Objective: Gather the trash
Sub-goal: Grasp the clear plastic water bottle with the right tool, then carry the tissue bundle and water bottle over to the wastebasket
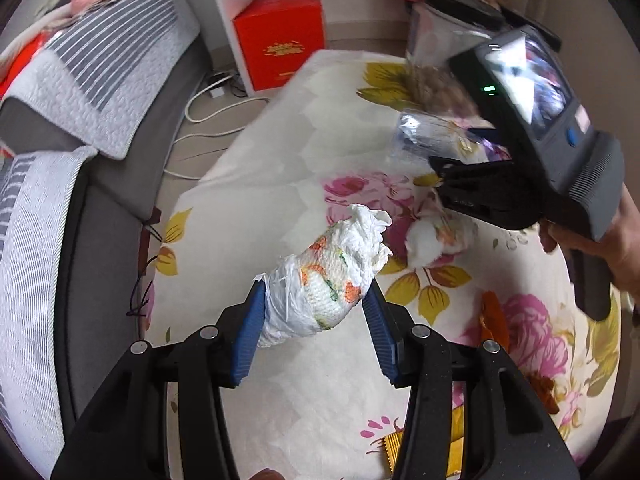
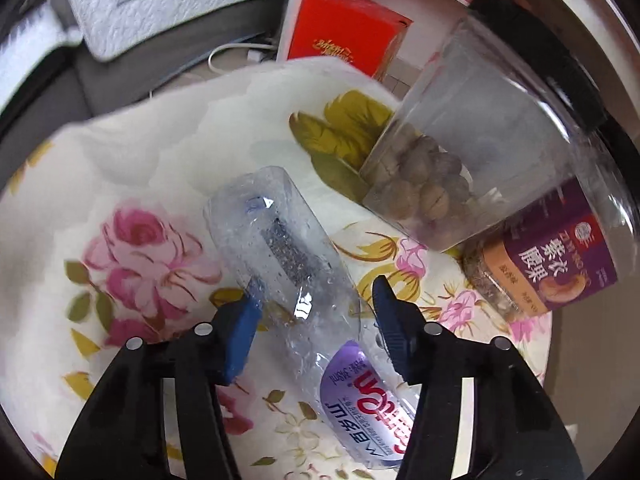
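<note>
My left gripper [image 1: 316, 300] is shut on a crumpled white tissue wad [image 1: 332, 280] with orange and green print, held above the floral tablecloth [image 1: 280, 128]. A second tissue ball [image 1: 432, 240] lies on the cloth further right. My right gripper [image 2: 316, 304] is open, its blue pads on either side of a clear plastic bottle [image 2: 288, 252] with a purple label lying on the cloth; whether they touch it I cannot tell. The right gripper's body [image 1: 532, 136] shows in the left wrist view, over the bottle [image 1: 424, 132].
A clear jar of nuts [image 2: 480, 152] with a black lid and a purple-labelled jar [image 2: 548, 264] stand right of the bottle. Orange and yellow wrappers [image 1: 494, 320] lie near the table's right side. A grey sofa [image 1: 120, 168] is left, a red box [image 1: 280, 40] and white shelf behind.
</note>
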